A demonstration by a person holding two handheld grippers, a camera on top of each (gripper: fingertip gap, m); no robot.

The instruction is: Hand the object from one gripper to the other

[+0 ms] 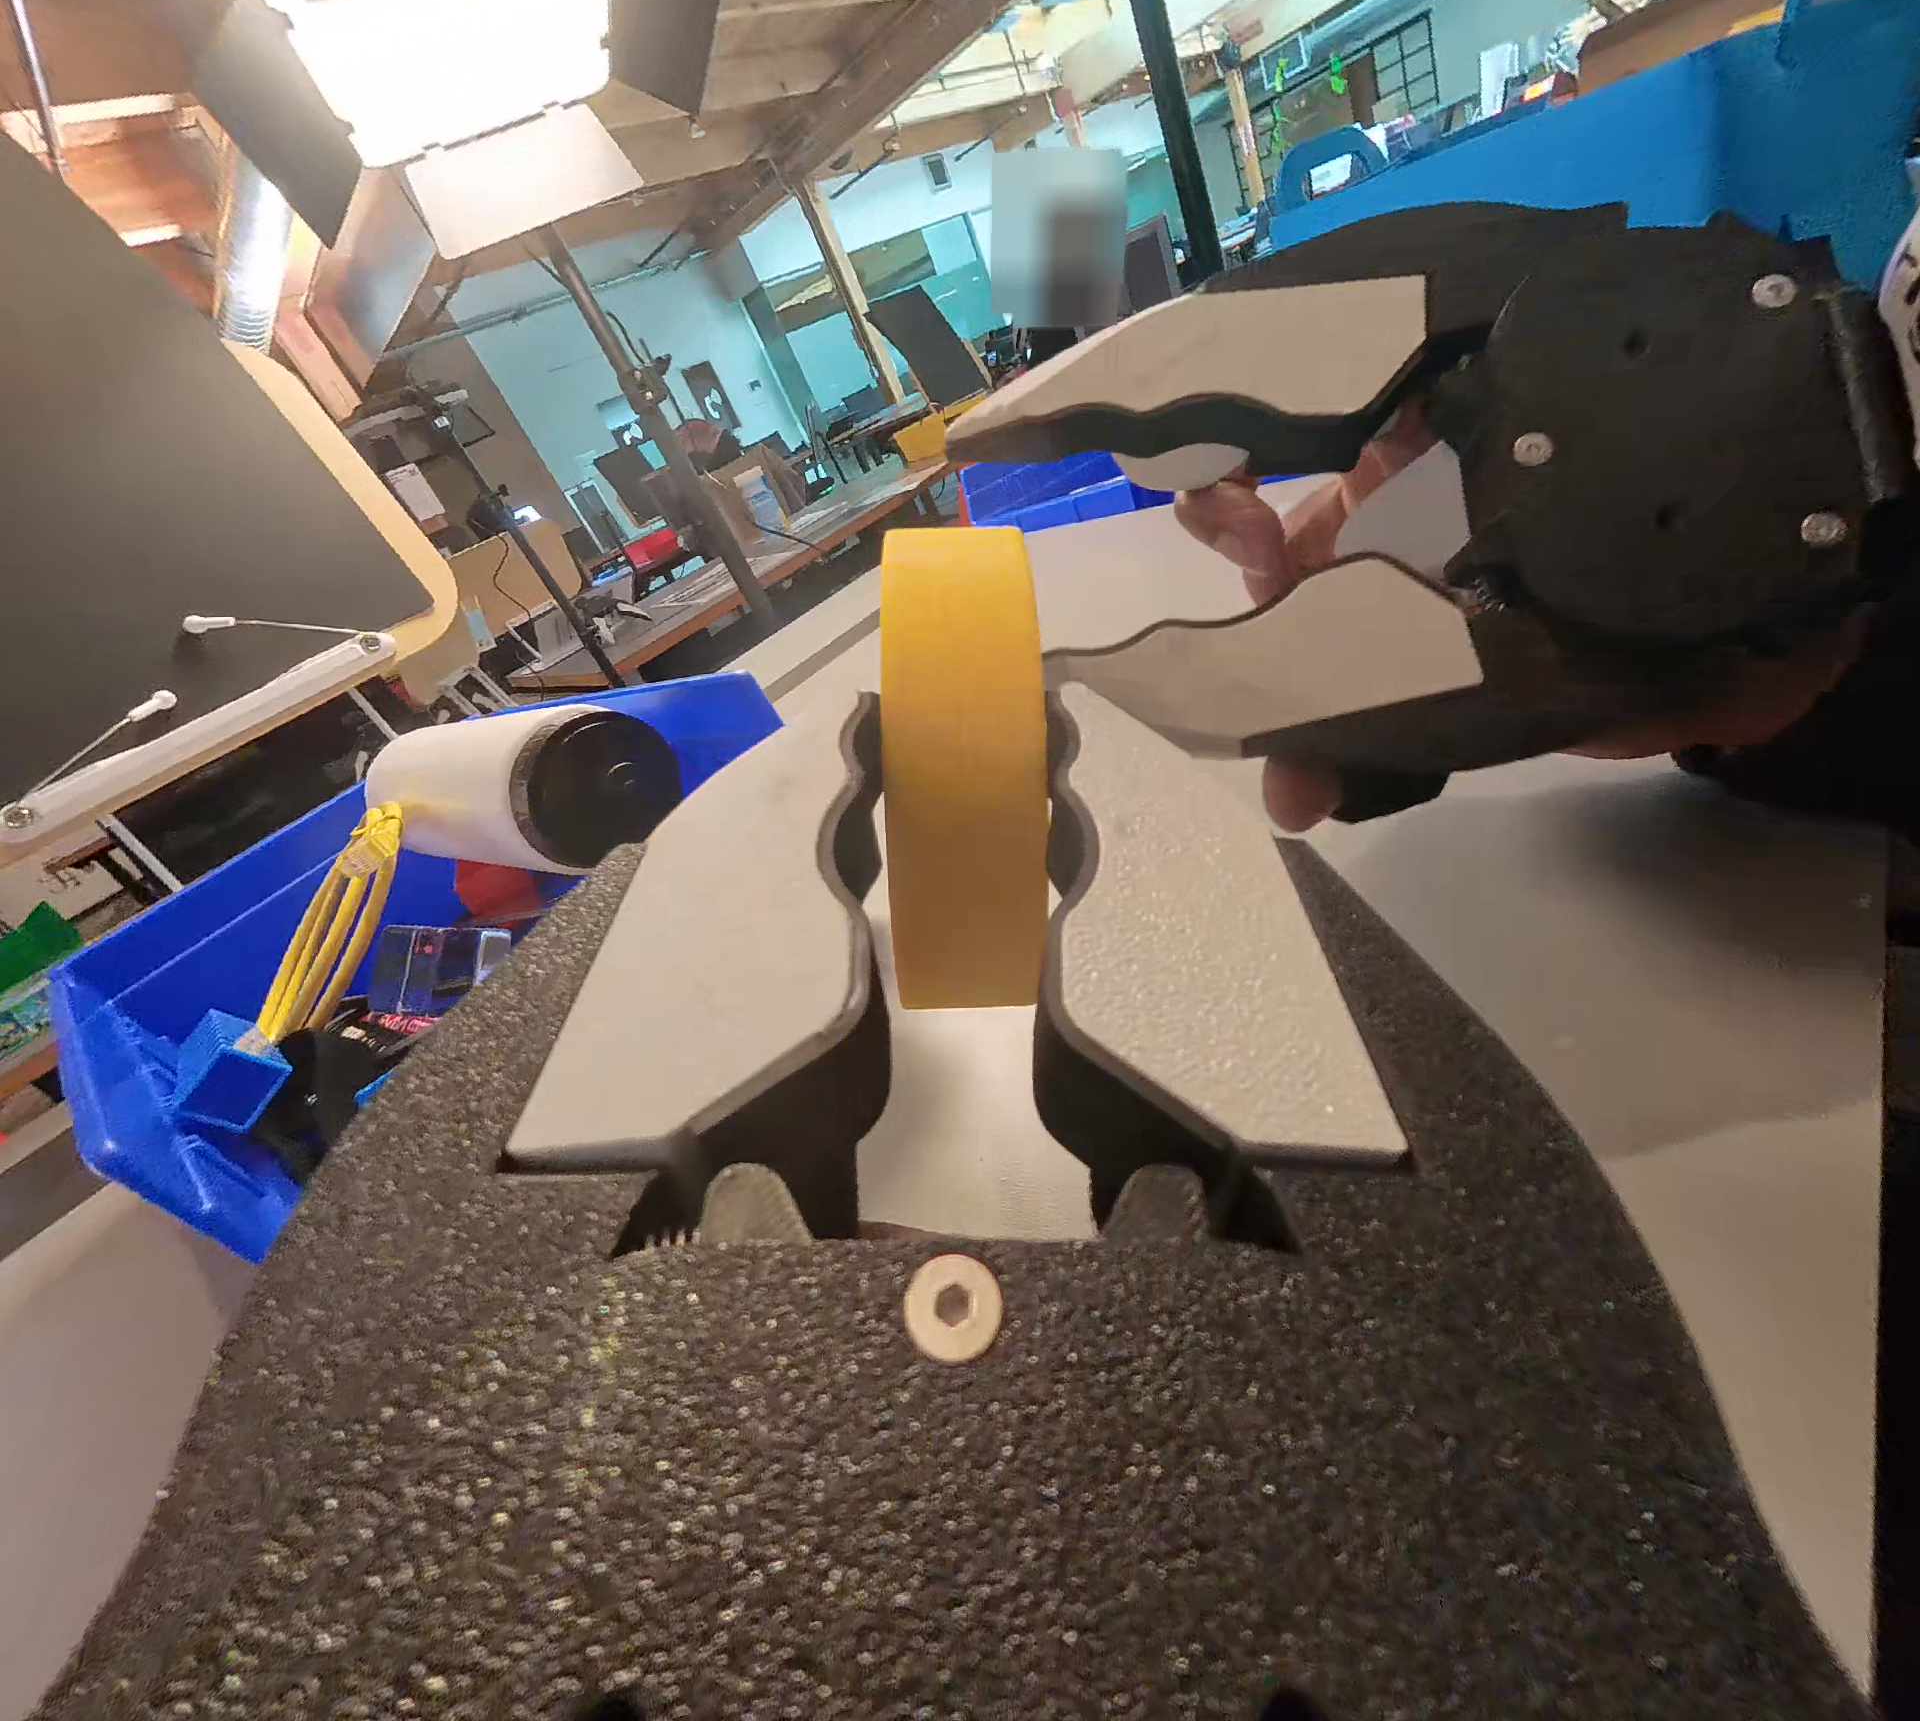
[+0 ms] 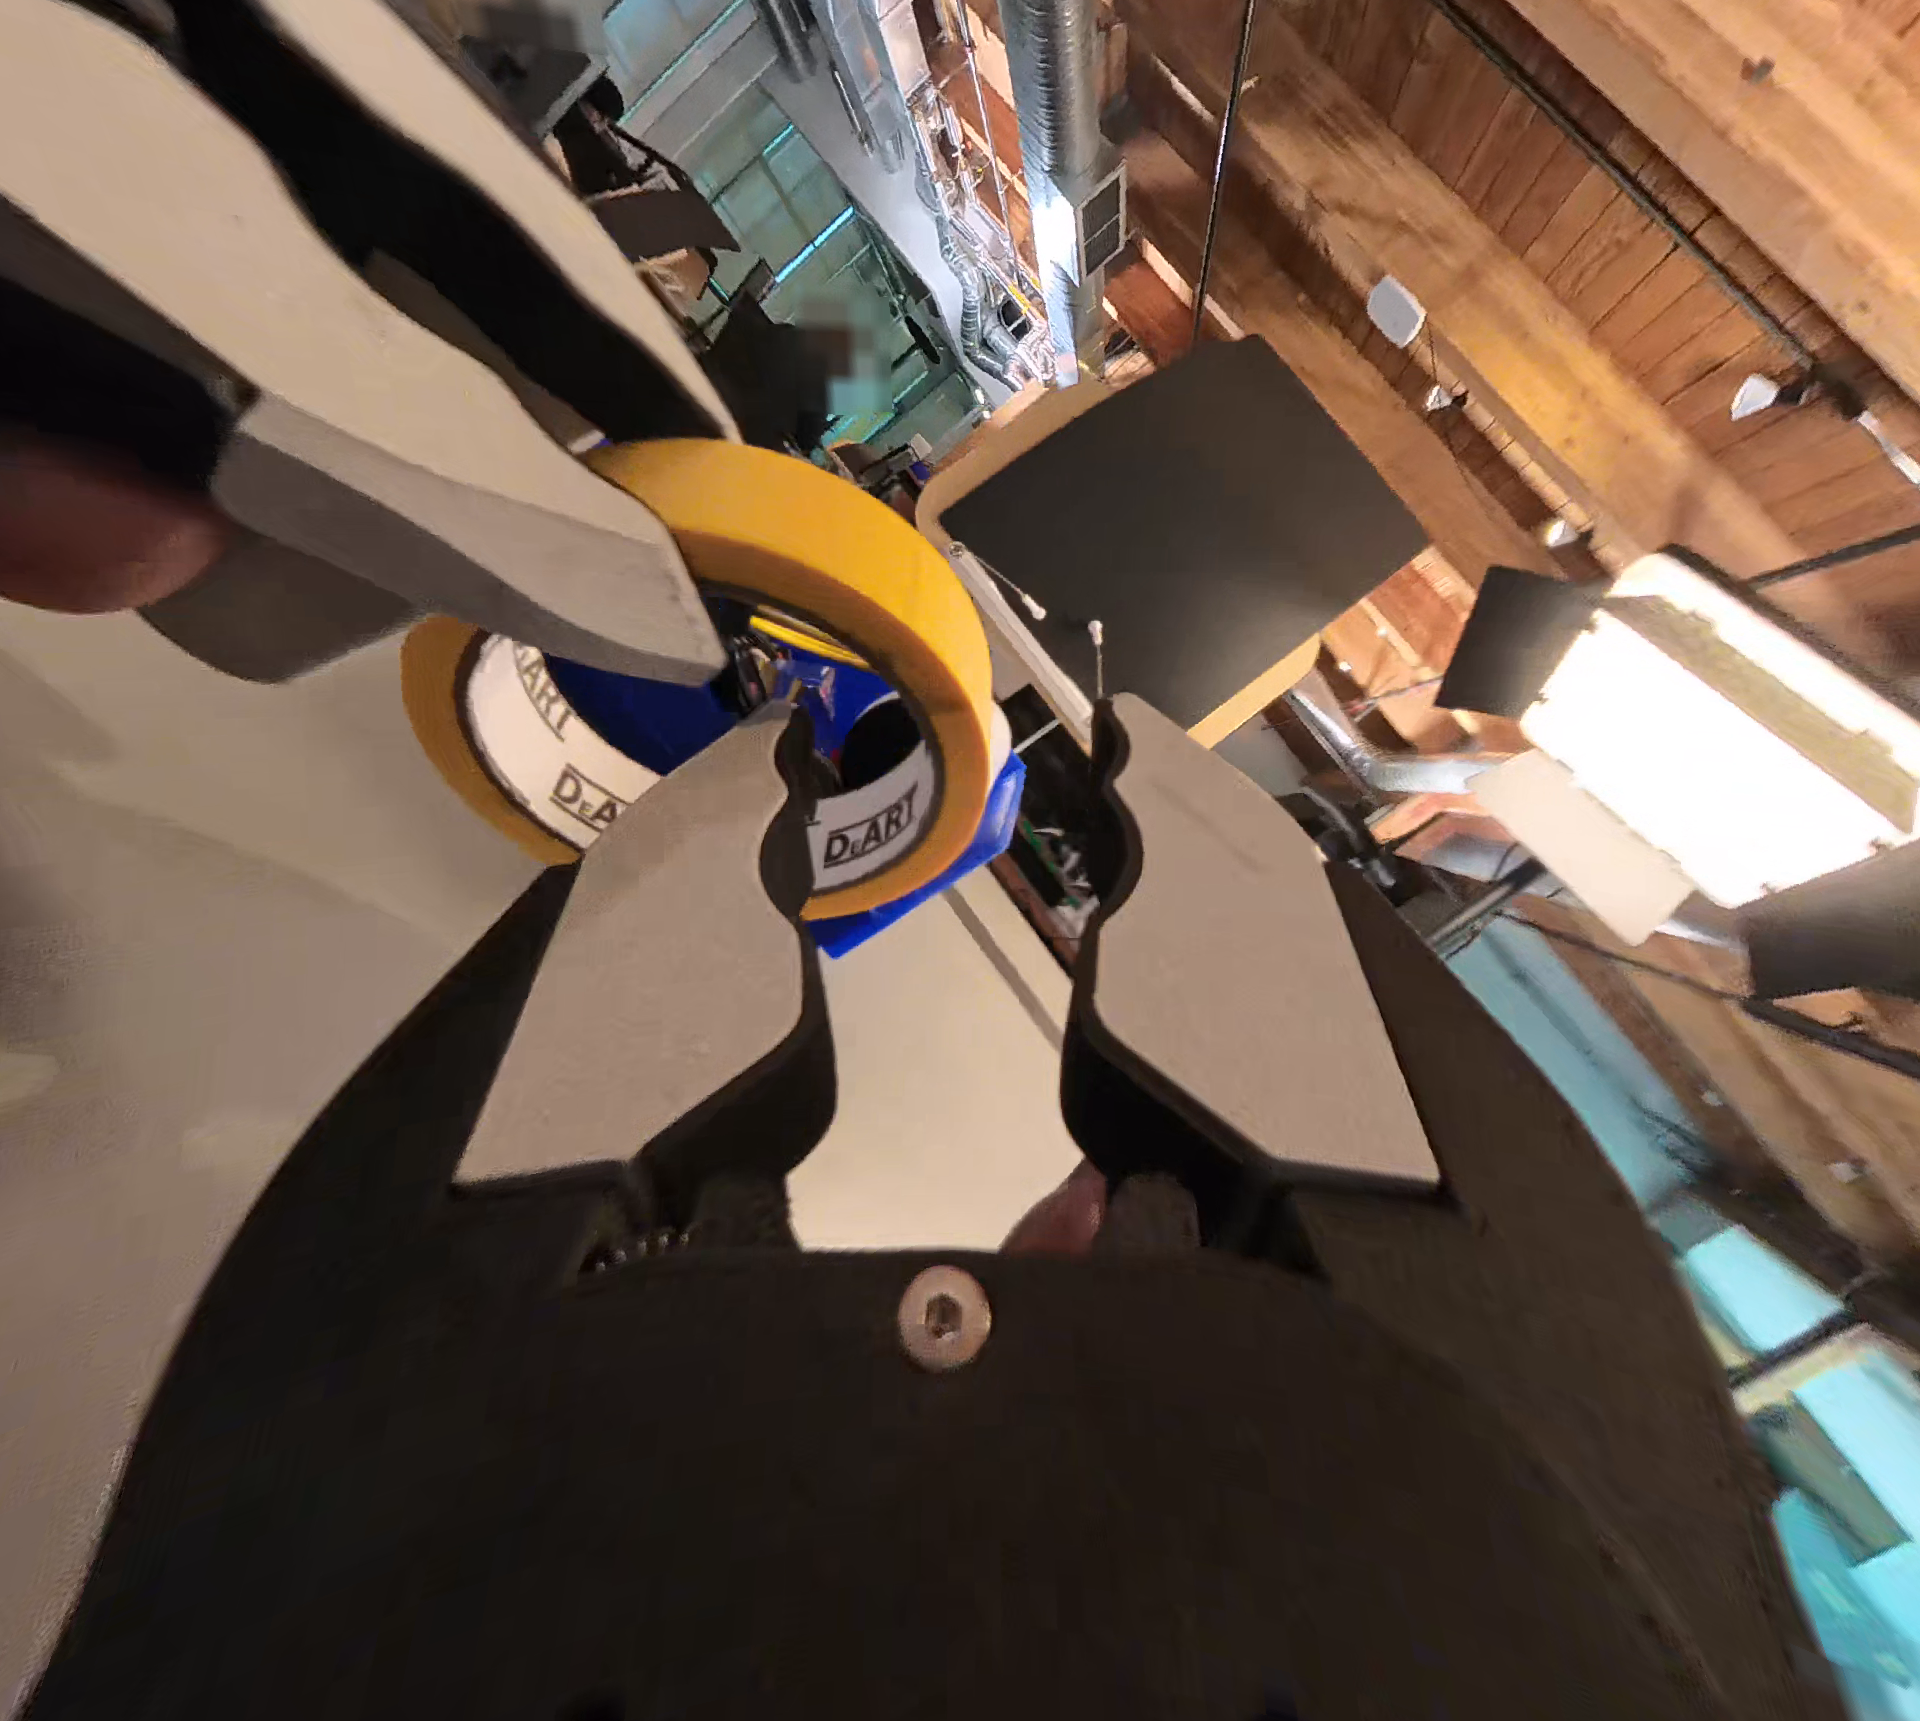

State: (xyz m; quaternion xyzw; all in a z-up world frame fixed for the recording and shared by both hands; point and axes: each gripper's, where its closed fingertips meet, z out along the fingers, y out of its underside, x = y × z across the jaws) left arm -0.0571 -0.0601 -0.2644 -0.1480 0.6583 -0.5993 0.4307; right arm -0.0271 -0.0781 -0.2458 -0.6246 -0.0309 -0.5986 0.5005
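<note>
A yellow tape roll (image 1: pixel 961 840) stands on edge between the fingers of my left gripper (image 1: pixel 961 700), which is shut on it above the grey table (image 1: pixel 1558 996). My right gripper (image 1: pixel 1003 549) comes in from the right, held by a hand. It is open, one fingertip above the roll's far top and the other beside its right face. In the right wrist view the roll (image 2: pixel 831 570) is held by the left gripper (image 2: pixel 696 528) from the upper left. Part of the roll's rim lies between the open fingers of my right gripper (image 2: pixel 951 726).
A blue bin (image 1: pixel 135 1048) at the left holds a white roller (image 1: pixel 488 778), a yellow cable (image 1: pixel 322 933) and small parts. Another blue bin (image 1: pixel 1039 487) sits farther back. A black board (image 1: pixel 156 445) and a bright lamp panel (image 1: pixel 436 9) stand at the left. One gripper's finger ends stand about 4 cm off the other's.
</note>
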